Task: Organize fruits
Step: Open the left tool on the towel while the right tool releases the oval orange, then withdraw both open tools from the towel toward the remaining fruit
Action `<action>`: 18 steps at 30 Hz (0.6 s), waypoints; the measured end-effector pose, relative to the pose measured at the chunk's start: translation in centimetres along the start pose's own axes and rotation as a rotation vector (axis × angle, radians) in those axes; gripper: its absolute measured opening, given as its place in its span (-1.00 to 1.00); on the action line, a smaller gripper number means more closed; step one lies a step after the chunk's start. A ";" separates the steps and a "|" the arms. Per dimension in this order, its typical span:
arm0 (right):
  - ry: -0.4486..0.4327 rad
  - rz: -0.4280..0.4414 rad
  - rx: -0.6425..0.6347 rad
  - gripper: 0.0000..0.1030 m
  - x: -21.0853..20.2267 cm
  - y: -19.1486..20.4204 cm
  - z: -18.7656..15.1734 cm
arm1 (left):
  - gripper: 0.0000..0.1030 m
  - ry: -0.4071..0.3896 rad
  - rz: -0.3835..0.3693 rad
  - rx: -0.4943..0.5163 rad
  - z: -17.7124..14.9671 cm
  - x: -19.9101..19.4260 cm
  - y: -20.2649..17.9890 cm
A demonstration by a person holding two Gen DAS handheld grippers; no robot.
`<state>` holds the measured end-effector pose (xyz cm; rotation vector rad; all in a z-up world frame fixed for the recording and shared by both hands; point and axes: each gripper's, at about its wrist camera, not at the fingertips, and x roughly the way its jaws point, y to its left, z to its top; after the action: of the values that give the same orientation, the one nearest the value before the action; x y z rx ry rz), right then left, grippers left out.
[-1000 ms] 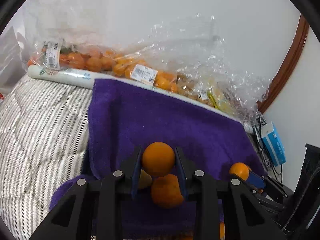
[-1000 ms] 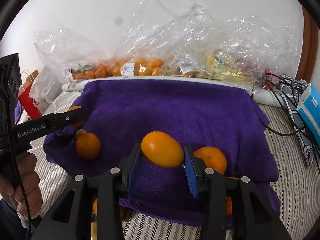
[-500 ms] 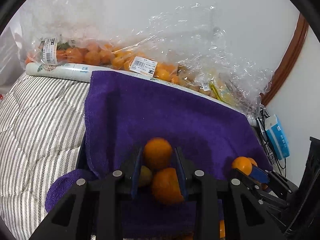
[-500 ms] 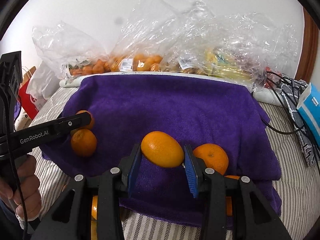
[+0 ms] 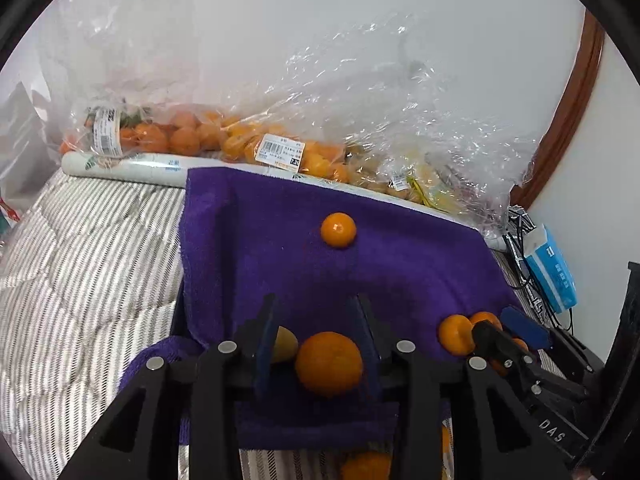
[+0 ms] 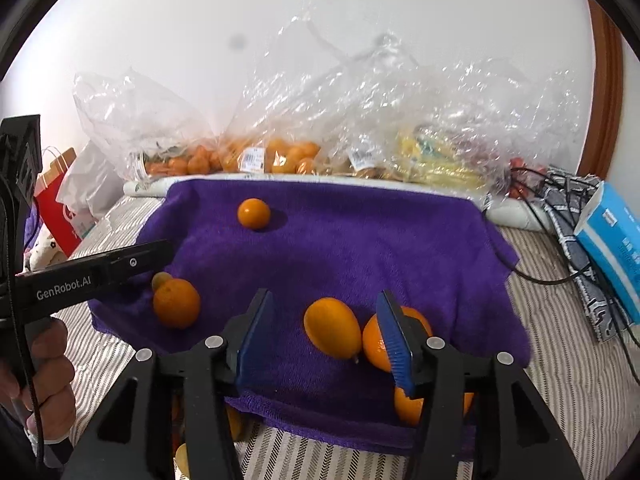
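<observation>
Purple towel point(image 6: 360, 240) is carrying loose fruit: a small orange point(image 6: 253, 213) near its far edge, others along its near edge, bagged fruit point(image 6: 280, 152) waiting behind. Left gripper point(image 5: 316, 332), tilting down, has just been opening, gripping nothing; right gripper point(image 6: 324, 332) likewise, its oval orange point(image 6: 332, 327) lying free between the jaws.

We count two grippers point(image 6: 324, 344) point(image 5: 316, 336), one purple towel point(image 6: 360, 240), one blue box point(image 6: 612, 240), and at least five loose oranges point(image 6: 254, 213) on the towel.
</observation>
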<state>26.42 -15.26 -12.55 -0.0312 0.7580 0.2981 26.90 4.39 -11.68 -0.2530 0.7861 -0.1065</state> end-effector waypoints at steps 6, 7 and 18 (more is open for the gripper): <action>0.008 -0.003 0.042 0.04 -2.1 0.3 0.2 | -0.30 0.029 -0.005 0.020 -0.4 -1.7 -0.8; 0.011 -0.007 0.036 0.04 -2.5 0.5 0.1 | -0.30 0.028 -0.009 0.025 -0.6 -2.3 -0.9; 0.025 0.005 -0.027 0.00 -6.9 3.6 -3.3 | -0.24 0.044 0.077 0.051 -4.0 -6.8 0.3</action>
<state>18.49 -13.97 -9.95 -0.0581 0.7791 0.3134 19.29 5.22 -9.75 -0.1725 0.8349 -0.0597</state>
